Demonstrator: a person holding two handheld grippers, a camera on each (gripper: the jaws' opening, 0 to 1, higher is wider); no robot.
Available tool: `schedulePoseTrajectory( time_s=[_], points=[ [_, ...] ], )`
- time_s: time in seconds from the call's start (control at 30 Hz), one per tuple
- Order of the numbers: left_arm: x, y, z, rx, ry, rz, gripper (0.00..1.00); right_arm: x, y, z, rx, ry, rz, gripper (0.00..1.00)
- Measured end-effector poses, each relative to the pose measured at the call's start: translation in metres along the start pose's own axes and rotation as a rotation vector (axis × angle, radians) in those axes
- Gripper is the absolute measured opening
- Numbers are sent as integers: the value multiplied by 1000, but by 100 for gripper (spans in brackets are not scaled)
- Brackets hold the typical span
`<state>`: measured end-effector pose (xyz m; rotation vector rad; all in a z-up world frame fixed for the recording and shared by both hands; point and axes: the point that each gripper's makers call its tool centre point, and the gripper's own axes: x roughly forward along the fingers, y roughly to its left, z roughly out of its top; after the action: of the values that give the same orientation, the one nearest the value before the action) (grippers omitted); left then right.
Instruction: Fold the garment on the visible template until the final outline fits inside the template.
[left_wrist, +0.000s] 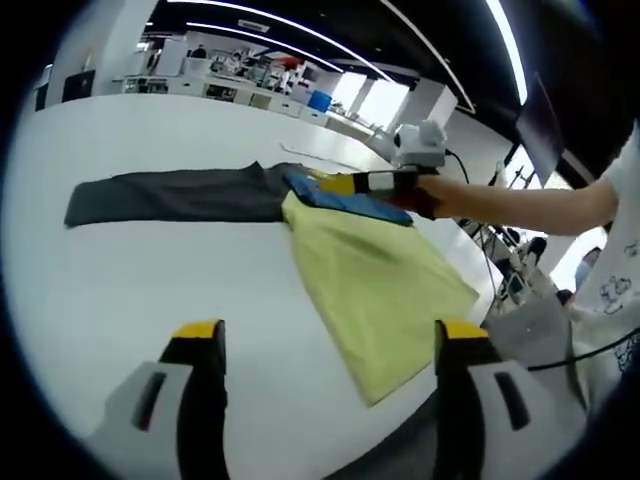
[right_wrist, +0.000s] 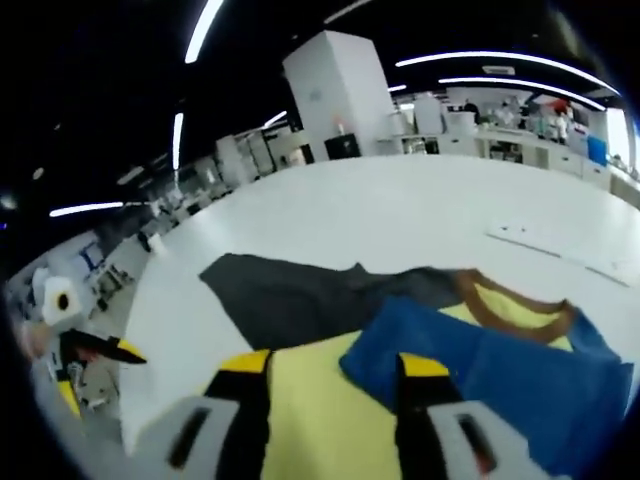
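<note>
Yellow-blue-grey garment part-folded, flat on white table.

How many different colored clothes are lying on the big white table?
3, though more may hide underneath. The dark grey cloth stretches along the table's far side, the yellow cloth spreads toward the table's edge, and the blue cloth lies on top where they meet, by the right gripper.

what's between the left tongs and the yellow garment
Only bare white table, seen in the left gripper view; the left tongs hang open short of the yellow garment.
</note>
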<state>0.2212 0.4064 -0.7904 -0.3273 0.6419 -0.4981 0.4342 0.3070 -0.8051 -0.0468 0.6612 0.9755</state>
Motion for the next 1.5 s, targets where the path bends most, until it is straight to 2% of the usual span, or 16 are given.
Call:
schedulePoseTrajectory(
  time_s=[0.13,0.27,0.37,0.53,0.67,0.73,0.83,0.9,0.97,1.03,1.13,1.2,1.27,1.37,1.43,1.5],
  points=[
    [2,2,8,15,-4,1,83,-13,-4,-1,-10,-18,9,74],
    [4,4,18,22,-19,-4,83,-26,-6,-11,-45,3,1,84],
    [8,9,25,21,-27,-3,82,-37,-12,-14,-38,7,-8,91],
    [10,22,39,-6,-56,12,81,-55,-14,-18,-52,9,-16,94],
    [8,48,55,-16,-80,55,80,-71,-16,-14,-55,-3,-19,94],
    [6,60,62,-25,-84,70,80,-75,-24,-14,-60,-6,-21,94],
    [1,80,70,-33,-92,104,79,-95,-34,-20,-59,-4,-40,94],
    [-3,98,75,-34,-100,148,78,-110,-43,-27,-45,-7,-61,93],
    [-9,122,80,-74,-119,208,78,-125,-50,-35,-25,-10,-84,93],
    [-16,142,89,-114,-162,259,78,-136,-55,-43,-6,-10,-102,93],
    [-22,172,85,-129,-136,318,75,-157,-66,-60,21,7,-141,92],
    [-24,183,83,-145,-128,340,74,-169,-74,-71,51,19,-165,91],
    [-26,192,86,-168,-153,360,75,-180,-78,-76,83,3,-179,91],
    [-26,199,86,-177,-151,378,74,-193,-81,-85,81,18,-197,90],
    [-27,209,87,-183,-157,408,74,-202,-79,-90,74,30,-207,90],
    [-30,224,86,-208,-166,472,75,-212,-78,-92,90,21,-220,90]
  ],
)
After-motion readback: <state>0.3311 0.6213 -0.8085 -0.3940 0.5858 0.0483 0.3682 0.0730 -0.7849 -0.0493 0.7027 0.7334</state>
